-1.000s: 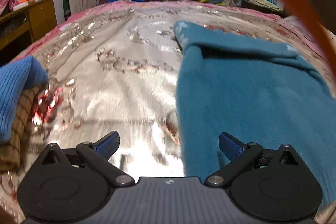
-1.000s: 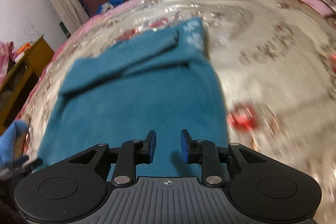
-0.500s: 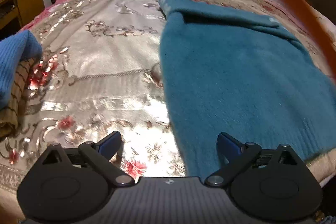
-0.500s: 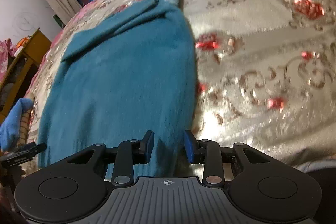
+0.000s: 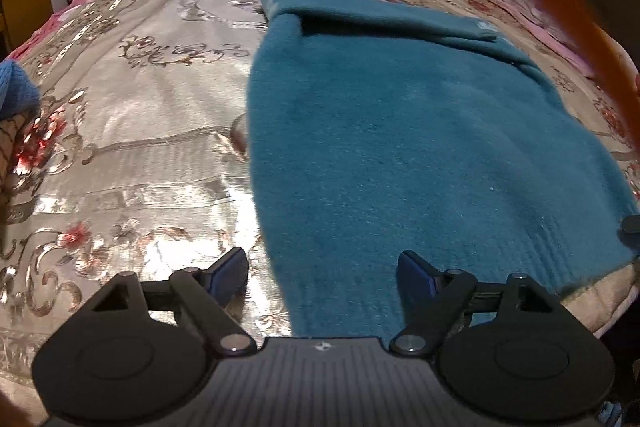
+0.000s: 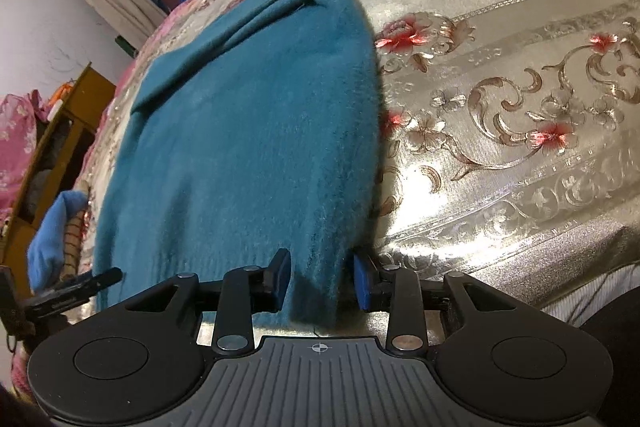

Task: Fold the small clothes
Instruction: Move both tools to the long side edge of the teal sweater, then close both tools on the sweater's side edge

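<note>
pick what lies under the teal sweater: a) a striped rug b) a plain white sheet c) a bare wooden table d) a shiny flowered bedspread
d, the teal sweater is spread flat on a shiny bedspread with red flowers and scroll patterns.

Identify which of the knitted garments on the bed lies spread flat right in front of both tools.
The teal sweater: it lies flat with its sleeves folded across the far end. The lighter blue knit sits bunched on a pile at the bed's edge.
</note>
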A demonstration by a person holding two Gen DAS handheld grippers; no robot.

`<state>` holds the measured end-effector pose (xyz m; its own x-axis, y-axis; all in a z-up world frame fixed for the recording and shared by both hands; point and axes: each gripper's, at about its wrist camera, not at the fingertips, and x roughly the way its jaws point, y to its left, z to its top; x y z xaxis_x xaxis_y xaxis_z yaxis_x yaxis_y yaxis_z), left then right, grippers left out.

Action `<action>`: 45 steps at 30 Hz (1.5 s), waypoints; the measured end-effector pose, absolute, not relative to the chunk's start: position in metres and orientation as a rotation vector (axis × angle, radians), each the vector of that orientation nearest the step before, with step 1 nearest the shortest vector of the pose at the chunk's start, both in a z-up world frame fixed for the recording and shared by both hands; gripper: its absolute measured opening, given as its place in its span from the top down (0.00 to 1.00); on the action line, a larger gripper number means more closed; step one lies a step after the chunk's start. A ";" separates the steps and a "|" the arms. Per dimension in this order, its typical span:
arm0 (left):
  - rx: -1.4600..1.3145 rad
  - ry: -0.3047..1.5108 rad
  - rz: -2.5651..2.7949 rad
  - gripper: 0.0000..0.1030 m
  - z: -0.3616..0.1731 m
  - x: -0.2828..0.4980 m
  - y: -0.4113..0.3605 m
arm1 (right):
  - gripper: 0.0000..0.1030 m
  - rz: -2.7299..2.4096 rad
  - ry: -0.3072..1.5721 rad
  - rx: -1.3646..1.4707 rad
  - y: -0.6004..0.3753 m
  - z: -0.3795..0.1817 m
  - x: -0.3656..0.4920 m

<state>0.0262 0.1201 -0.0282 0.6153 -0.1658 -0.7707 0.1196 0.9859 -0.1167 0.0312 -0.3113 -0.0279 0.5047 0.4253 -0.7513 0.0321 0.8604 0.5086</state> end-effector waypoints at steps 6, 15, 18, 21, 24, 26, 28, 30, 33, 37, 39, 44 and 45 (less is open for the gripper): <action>-0.062 0.897 -0.190 0.17 -0.027 0.027 0.118 | 0.67 0.266 1.020 0.537 -0.315 -0.030 0.031; -0.105 0.897 -0.189 0.18 -0.026 0.034 0.121 | 0.66 0.285 1.024 0.640 -0.322 -0.037 0.044; -0.116 0.897 -0.181 0.24 -0.025 0.033 0.125 | 0.66 0.296 1.020 0.638 -0.323 -0.036 0.042; -0.148 0.896 -0.177 0.33 -0.024 0.033 0.131 | 0.66 0.304 1.017 0.665 -0.326 -0.038 0.040; -0.206 0.889 -0.184 0.42 -0.024 0.033 0.139 | 0.66 0.300 1.016 0.682 -0.326 -0.042 0.043; -0.234 0.885 -0.181 0.45 -0.024 0.034 0.142 | 0.66 0.301 1.014 0.697 -0.325 -0.044 0.046; -0.241 0.884 -0.179 0.48 -0.023 0.034 0.143 | 0.66 0.304 1.012 0.700 -0.325 -0.045 0.047; -0.248 0.885 -0.193 0.50 -0.023 0.033 0.144 | 0.66 0.312 1.011 0.700 -0.324 -0.042 0.047; -0.262 0.891 -0.209 0.50 -0.023 0.033 0.145 | 0.66 0.325 1.011 0.710 -0.326 -0.042 0.045; -0.273 0.889 -0.198 0.50 -0.026 0.039 0.142 | 0.66 0.332 1.008 0.752 -0.325 -0.048 0.050; -0.269 0.890 -0.195 0.50 -0.026 0.042 0.141 | 0.66 0.344 1.003 0.781 -0.322 -0.051 0.054; -0.270 0.898 -0.228 0.50 -0.023 0.040 0.140 | 0.66 0.369 0.999 0.770 -0.317 -0.048 0.054; -0.278 0.899 -0.236 0.50 -0.023 0.039 0.140 | 0.66 0.369 0.998 0.776 -0.317 -0.049 0.054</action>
<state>0.0393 0.1401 -0.0229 0.6008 -0.3163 -0.7342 0.0855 0.9386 -0.3344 0.0541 -0.3170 -0.0486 0.5110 0.6057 -0.6099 0.0635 0.6810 0.7295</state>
